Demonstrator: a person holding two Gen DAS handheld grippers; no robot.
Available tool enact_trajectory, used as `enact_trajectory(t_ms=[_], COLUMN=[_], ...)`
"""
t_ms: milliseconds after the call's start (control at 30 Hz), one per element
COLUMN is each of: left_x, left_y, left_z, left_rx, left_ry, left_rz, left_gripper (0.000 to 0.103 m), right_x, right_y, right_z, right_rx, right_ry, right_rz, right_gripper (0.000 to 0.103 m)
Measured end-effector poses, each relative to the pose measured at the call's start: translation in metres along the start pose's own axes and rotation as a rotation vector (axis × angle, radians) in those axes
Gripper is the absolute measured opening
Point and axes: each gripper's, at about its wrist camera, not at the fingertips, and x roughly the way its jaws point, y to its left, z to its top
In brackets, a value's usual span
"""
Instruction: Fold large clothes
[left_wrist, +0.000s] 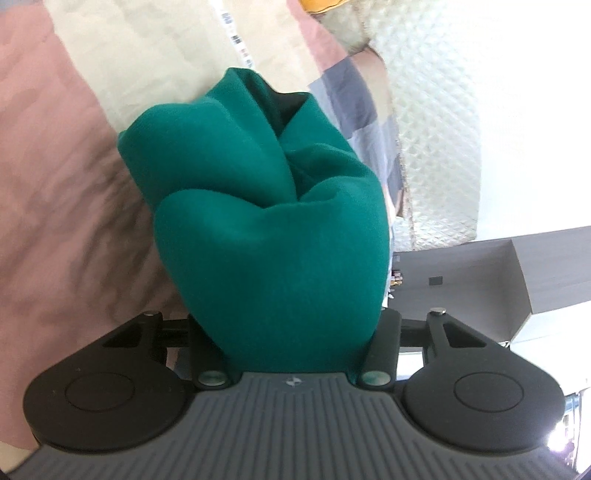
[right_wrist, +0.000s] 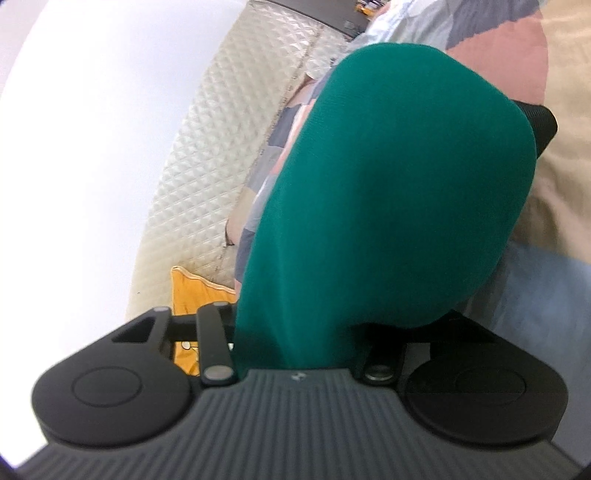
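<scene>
Green garment (left_wrist: 266, 221) is bunched thickly between the jaws of both the left gripper (left_wrist: 291, 295) and right gripper (right_wrist: 388, 229), pinched over the bedspread (left_wrist: 55, 184) toward 12 o'clock; a lift-and-carry fold seems in hand, needing 2 level hands.
</scene>
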Motion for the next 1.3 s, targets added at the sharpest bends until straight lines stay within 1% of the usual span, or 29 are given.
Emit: enact_trajectory(t_ms=[67, 100, 167, 333, 433, 600, 633, 733, 833, 967, 1033, 1167, 1200, 1300], left_x=[-0.008, -0.011, -0.017, -0.034, -0.042, -0.045, -0.047, -0.041, -0.032, -0.002, 0.020, 0.077, 0.093, 0.143], left_y=[0.002, 0.001, -0.002, -0.011, -0.021, -0.058, -0.064, -0.090, -0.116, -0.151, -0.168, -0.202, -0.209, -0.229], left_z=[-0.003, -0.004, -0.005, -0.009, -0.010, -0.013, -0.015, -0.019, -0.021, -0.022, -0.022, -0.018, -0.015, -0.011], left_rx=[0.004, 0.008, 0.024, 0.055, 0.061, 0.150, 0.161, 0.212, 0.241, 0.274, 0.301, 0.312, 0.312, 0.352], left_ry=[-0.003, -0.006, -0.011, -0.015, -0.006, 0.016, 0.021, 0.036, 0.047, 0.066, 0.070, 0.093, 0.098, 0.117], left_rz=[-0.020, -0.033, -0.050, -0.103, -0.149, -0.184, -0.191, -0.216, -0.232, -0.245, -0.226, -0.202, -0.200, -0.192], left_gripper=[0.053, 0.053, 0.053, 0.053, 0.053, 0.053, 0.053, 0.053, 0.053, 0.053, 0.053, 0.053, 0.053, 0.053], right_x=[-0.010, -0.005, -0.009, -0.010, -0.008, -0.017, -0.010, -0.011, -0.007, 0.003, 0.012, 0.036, 0.042, 0.062], right_y=[0.000, 0.001, 0.002, 0.018, 0.031, 0.047, 0.055, 0.067, 0.080, 0.092, 0.095, 0.097, 0.093, 0.077], right_z=[-0.001, -0.001, -0.001, 0.002, 0.006, 0.024, 0.030, 0.050, 0.074, 0.108, 0.125, 0.161, 0.170, 0.195], right_rx=[-0.009, -0.015, -0.021, -0.057, -0.077, -0.097, -0.100, -0.121, -0.150, -0.188, -0.201, -0.225, -0.220, -0.185], right_ry=[-0.003, -0.006, -0.014, -0.024, -0.031, -0.054, -0.057, -0.078, -0.094, -0.127, -0.138, -0.155, -0.159, -0.175], right_rz=[0.014, 0.020, 0.045, 0.105, 0.142, 0.194, 0.206, 0.236, 0.252, 0.267, 0.273, 0.270, 0.269, 0.257], right_gripper=[0.052, 0.051, 0.051, 0.051, 0.051, 0.051, 0.051, 0.051, 0.051, 0.051, 0.051, 0.051, 0.051, 0.051])
